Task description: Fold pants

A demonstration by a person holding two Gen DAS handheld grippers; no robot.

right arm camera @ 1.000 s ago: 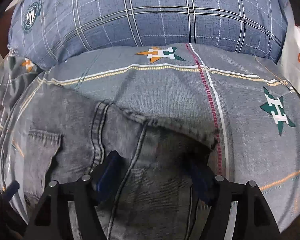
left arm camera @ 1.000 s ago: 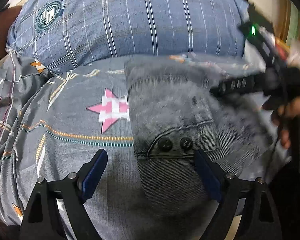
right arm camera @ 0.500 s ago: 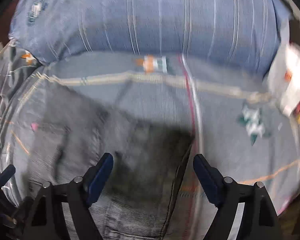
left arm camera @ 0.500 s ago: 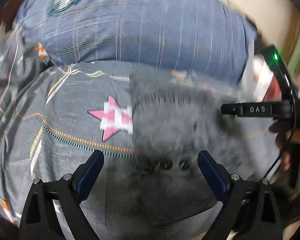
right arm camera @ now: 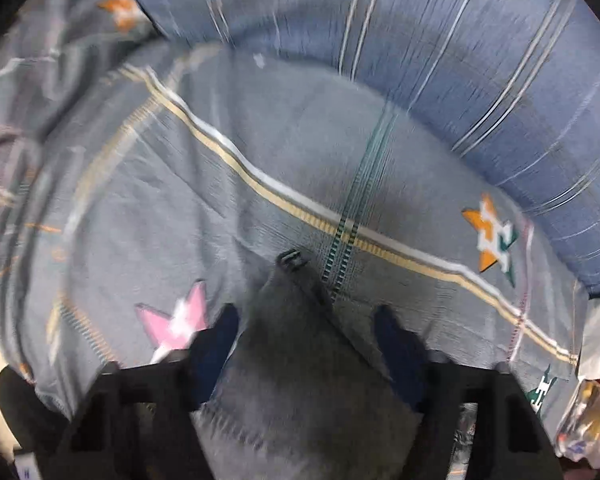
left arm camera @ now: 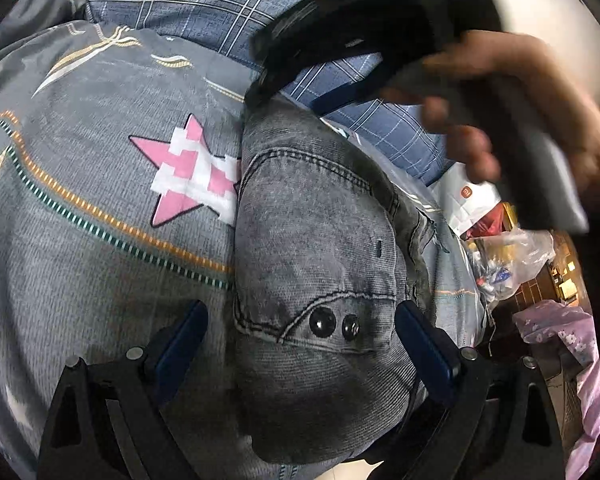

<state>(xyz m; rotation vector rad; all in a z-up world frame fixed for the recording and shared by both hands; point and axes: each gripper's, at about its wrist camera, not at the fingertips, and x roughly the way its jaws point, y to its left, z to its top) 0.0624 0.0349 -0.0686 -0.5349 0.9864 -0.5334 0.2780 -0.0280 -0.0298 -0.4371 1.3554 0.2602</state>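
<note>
The grey jeans (left arm camera: 320, 248) lie folded on the star-print bed cover (left arm camera: 100, 240), pocket and two dark studs facing up. My left gripper (left arm camera: 302, 340) is open, its blue fingers straddling the near end of the jeans without pressing. In the right wrist view, which is blurred by motion, my right gripper (right arm camera: 308, 328) points steeply down over a far corner of the jeans (right arm camera: 300, 360) with a belt loop (right arm camera: 292, 260). Its jaws are closing with that corner between them, and gaps still show at the pads. A hand (left arm camera: 500, 92) holding the right gripper fills the upper right of the left wrist view.
A blue plaid pillow (right arm camera: 420, 40) runs along the far side of the bed. At the right edge are a white bag with an orange logo (left arm camera: 468, 196), a clear plastic bag of items (left arm camera: 512, 252) and purple floral cloth (left arm camera: 560, 328).
The right gripper swung left from the jeans' right part to their far corner, and its jaws narrowed. The left gripper rolled and moved closer over the pocket. The right hand now looms in its view.
</note>
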